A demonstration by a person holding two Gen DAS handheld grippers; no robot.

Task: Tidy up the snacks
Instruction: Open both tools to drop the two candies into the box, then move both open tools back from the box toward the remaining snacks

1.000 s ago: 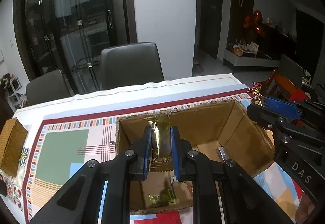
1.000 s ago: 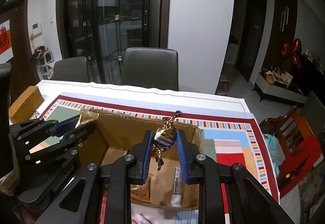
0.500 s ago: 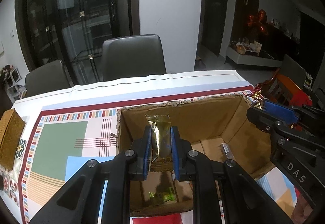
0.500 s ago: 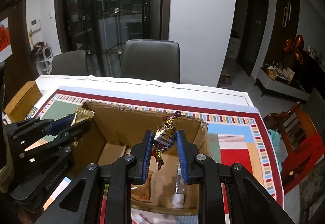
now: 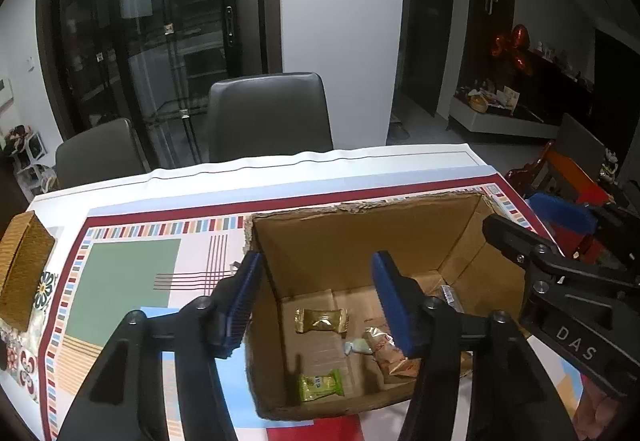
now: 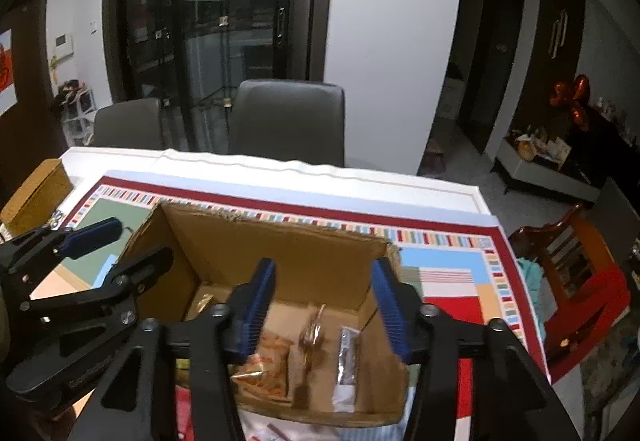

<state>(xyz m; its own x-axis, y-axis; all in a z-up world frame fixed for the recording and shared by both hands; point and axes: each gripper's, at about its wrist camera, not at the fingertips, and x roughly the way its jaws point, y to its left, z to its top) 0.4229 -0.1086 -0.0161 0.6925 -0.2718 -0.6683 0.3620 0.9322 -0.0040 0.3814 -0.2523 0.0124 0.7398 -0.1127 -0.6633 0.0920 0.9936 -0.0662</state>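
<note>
Both tools, left tool (image 5: 316,299) and right tool (image 6: 322,307), just opened, released, empty; snacks lie below in the box (image 5: 360,237).

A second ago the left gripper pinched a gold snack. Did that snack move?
Yes. The left gripper has just been opening, nothing sits between its pads, and the gold snack has dropped to the cardboard box floor.

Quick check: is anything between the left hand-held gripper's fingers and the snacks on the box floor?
Nothing. In the left wrist view the left hand-held gripper, its jaws just opened and empty, hangs over the cardboard box; only open air separates it from the gold packet below.
</note>
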